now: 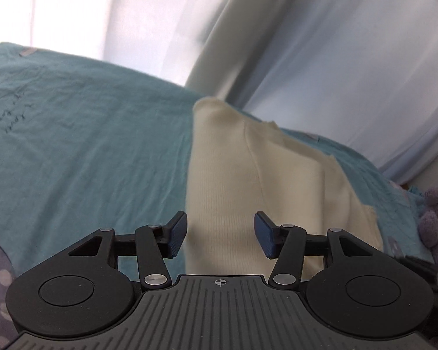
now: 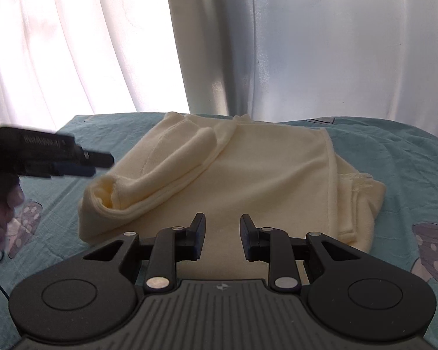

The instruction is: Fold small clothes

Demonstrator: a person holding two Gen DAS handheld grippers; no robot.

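Note:
A cream knit garment (image 2: pixel 248 180) lies partly folded on the teal bed sheet (image 2: pixel 394 157), with a sleeve (image 2: pixel 160 175) laid across its left part. It also shows in the left wrist view (image 1: pixel 248 180). My right gripper (image 2: pixel 222 237) is open and empty, just above the garment's near edge. My left gripper (image 1: pixel 220 233) is open and empty, over the garment's near end. The left gripper also shows in the right wrist view (image 2: pixel 73 162), at the garment's left side, blurred.
White curtains (image 2: pixel 73 43) hang behind the bed. The sheet has mushroom prints (image 2: pixel 432 250). A purple plush toy (image 1: pixel 436 221) sits at the right edge in the left wrist view. A hand (image 2: pixel 3 213) holds the left gripper.

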